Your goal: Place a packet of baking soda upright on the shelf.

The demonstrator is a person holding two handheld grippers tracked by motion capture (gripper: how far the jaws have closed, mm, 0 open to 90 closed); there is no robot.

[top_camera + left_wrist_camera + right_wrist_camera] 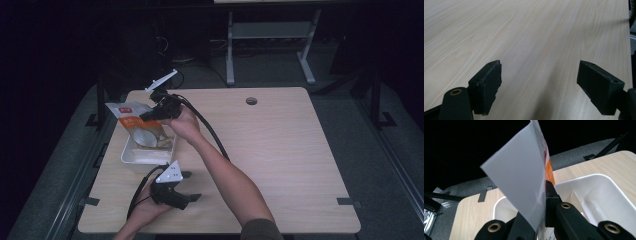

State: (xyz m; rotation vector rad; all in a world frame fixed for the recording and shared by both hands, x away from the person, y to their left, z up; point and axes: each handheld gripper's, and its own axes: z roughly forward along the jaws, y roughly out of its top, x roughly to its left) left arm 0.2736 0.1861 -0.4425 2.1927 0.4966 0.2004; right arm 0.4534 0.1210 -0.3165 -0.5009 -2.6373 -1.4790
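Bag (131,116): a white and orange packet held above the white tub (131,156), at the table's (280,150) far left. Its long side leans, with the open end tipped down toward the tub and the flat end pointing up and left.
Left gripper (192,186): wide open, holding nothing, resting low near the table's front edge.
Right gripper (146,117): squeezed tight on the bag's edge.

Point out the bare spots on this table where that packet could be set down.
The table is bare from the round hole to its right and near edges. The left side is crowded: white tray, packet in the right gripper, left gripper resting near the front.
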